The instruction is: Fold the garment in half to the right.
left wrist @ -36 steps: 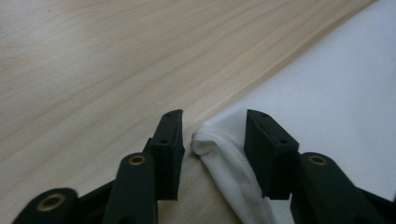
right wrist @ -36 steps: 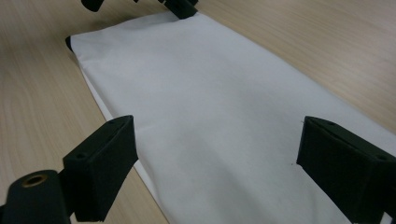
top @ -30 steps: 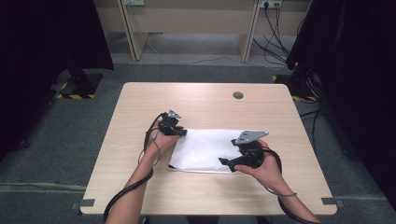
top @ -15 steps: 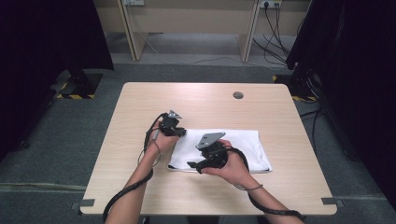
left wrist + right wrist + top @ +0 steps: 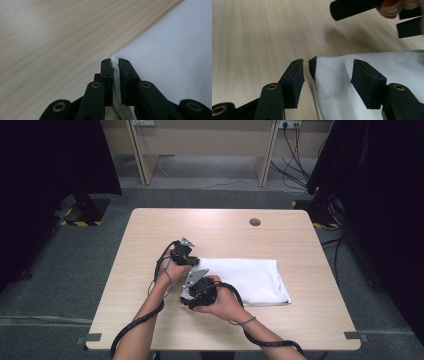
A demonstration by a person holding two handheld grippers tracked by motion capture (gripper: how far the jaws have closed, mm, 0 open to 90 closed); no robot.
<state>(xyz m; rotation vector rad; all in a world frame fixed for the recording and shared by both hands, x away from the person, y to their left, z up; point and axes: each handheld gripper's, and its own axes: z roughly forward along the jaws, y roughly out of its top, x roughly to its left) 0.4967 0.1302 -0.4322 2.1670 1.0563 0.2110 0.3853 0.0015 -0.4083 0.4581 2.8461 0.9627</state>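
Folded white cloth on the light wooden surface

The folded white rectangular cloth [image 5: 247, 281] lies lengthwise left-right; left tool [image 5: 114, 72] is clamped on its corner, while right tool [image 5: 327, 75], jaws just closing, straddles another corner untouched.

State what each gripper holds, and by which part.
The left gripper is shut on the cloth at a corner. The right gripper holds nothing: its jaws, just closing, straddle another corner without pressing it.

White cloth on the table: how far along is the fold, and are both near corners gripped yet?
Done: the white cloth lies already folded flat, and the left gripper is shut on its far left corner. In hand: the right gripper straddles the near left corner, its jaws have just been closing, pads not yet pressing. Left: finish that pinch, then probably fold again.
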